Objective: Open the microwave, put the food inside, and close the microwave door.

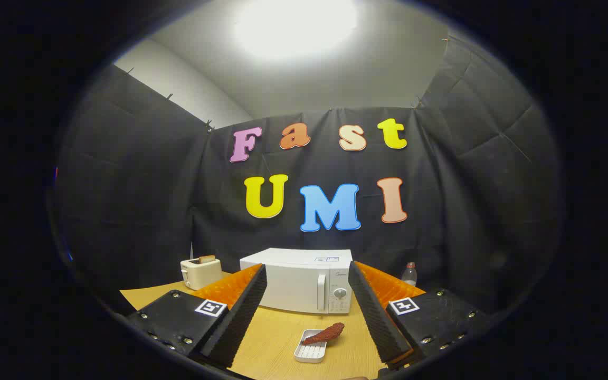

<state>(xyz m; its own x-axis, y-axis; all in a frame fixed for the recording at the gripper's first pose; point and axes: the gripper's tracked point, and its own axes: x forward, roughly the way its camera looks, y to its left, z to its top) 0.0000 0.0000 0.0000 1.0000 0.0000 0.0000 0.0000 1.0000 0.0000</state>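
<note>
A white microwave (298, 282) stands at the back of the wooden table (277, 338), beyond my fingers, with its door shut and its handle and control panel on its right side. A brown piece of food (325, 333) lies across a small white tray (310, 350) on the table, between my two fingers and nearer than the microwave. My gripper (307, 293) is open wide, held above the table, with nothing between its fingers.
A cream toaster (200, 272) with a slice of bread in it stands to the left of the microwave. A small clear bottle (409, 274) stands to the microwave's right, behind my right finger. Black cloth walls close the booth on three sides.
</note>
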